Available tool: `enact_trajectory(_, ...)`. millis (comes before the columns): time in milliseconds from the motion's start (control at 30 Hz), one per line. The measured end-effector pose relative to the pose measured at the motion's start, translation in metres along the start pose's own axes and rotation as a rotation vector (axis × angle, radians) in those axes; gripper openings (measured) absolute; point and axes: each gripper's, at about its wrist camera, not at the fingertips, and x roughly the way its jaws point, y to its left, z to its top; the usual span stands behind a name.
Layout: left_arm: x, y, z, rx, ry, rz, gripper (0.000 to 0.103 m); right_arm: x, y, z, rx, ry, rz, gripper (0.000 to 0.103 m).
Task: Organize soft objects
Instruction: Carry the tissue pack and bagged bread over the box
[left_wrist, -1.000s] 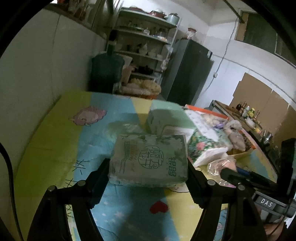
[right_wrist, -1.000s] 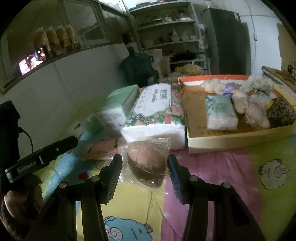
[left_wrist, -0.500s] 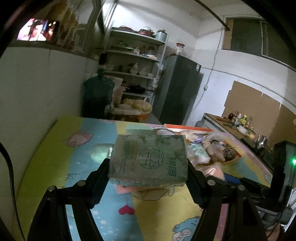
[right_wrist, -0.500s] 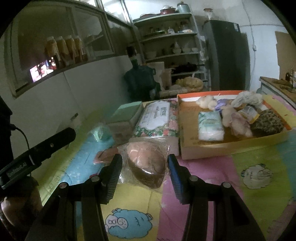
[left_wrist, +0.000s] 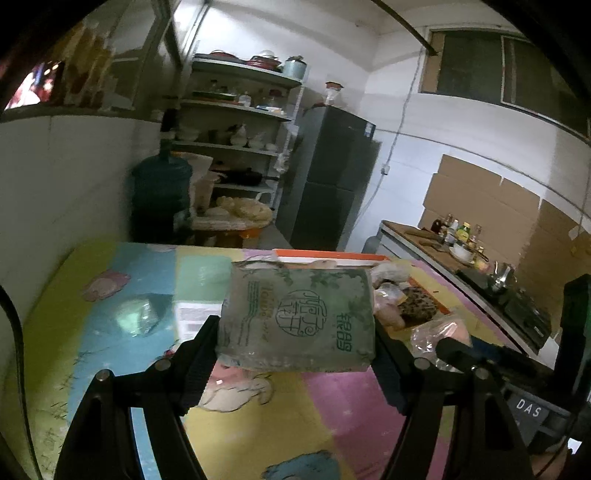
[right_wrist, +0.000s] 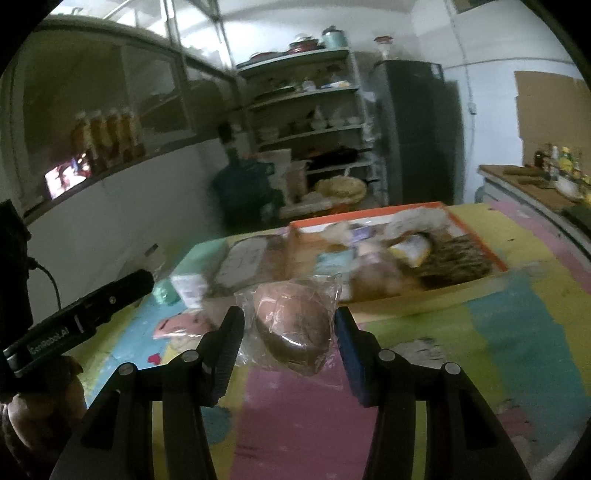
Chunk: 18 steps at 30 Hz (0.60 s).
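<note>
While the green tissue pack (left_wrist: 297, 319) sat clamped at frame centre in the left gripper (left_wrist: 295, 354), the right gripper (right_wrist: 288, 345) pinched a plastic-wrapped brown soft item (right_wrist: 293, 325), both clear above the cartoon mat (right_wrist: 517, 332). Orange-rimmed box (right_wrist: 476, 236), upper right, looked crowded. Risk: slippery wrap could slide from the pads.

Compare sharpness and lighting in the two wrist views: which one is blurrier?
Right wrist view: blurrier; the orange-rimmed box and its contents smear, while the bagged brown item in the right tool stays fairly sharp. Left wrist view: the green tissue pack is crisp. Both are dim, with fisheye bending.
</note>
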Motion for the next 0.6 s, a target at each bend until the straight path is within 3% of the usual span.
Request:
enact_trajectory(267, 0.02, -0.039, 0.013, 0.06, -0.009, -0.041, 0.076, -0.018, -0.044, 0.013, 0.058, -0.048, -0.068, 0.052)
enact_trajectory(600, 0.052, -0.072, 0.022, 0.066, -0.015, -0.1, 0.076, -0.021, -0.082, 0.031, 0.105, -0.114, -0.125, 0.052)
